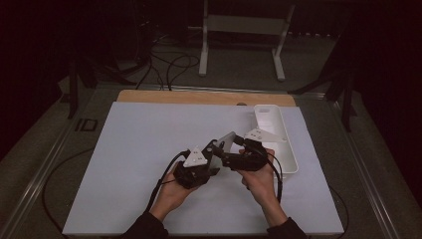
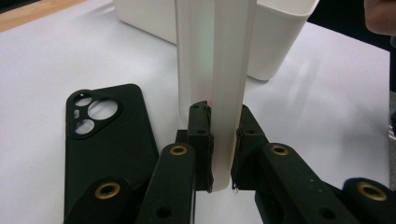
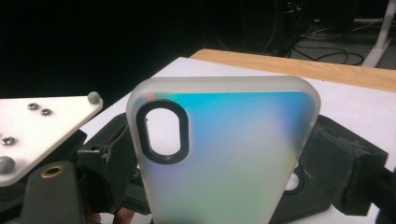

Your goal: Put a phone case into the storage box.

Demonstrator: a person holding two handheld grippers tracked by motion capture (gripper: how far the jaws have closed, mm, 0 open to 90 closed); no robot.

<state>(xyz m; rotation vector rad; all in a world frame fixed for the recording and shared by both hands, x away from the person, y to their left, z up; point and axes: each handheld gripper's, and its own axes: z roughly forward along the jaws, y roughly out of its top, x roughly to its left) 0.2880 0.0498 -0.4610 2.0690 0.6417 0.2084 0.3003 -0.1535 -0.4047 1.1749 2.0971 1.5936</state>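
- Both forearms enter the high view at 6 o'clock; the left hand (image 1: 171,191) and right hand (image 1: 259,180) meet near the middle of the desk (image 1: 139,149), each holding its tool.
- Left gripper (image 1: 211,149): angled toward 1 o'clock. In the left gripper view its jaws are clamped on the lower edge of the frosted phone case (image 2: 215,70), which stands upright, edge-on, between them.
- Right gripper (image 1: 230,160): points toward 9 o'clock, meeting the left gripper. The right gripper view shows the case (image 3: 224,154) face-on directly ahead; whether the right jaws are closed on it cannot be told.
- Frosted case position: lifted off the desk between the two tools, seen in the high view as a pale sliver (image 1: 228,139).
- The right gripper view alone reveals the oval camera cut-out (image 3: 163,133) at the case's 10 o'clock corner and an iridescent blue-green sheen.
- The left gripper view alone reveals a black phone case (image 2: 109,140) lying flat on the desk at 9 o'clock of the jaws, with three round camera holes.
- Beyond, at 1 o'clock: a white tray (image 1: 291,154) on the desk, its wall just behind the frosted case.
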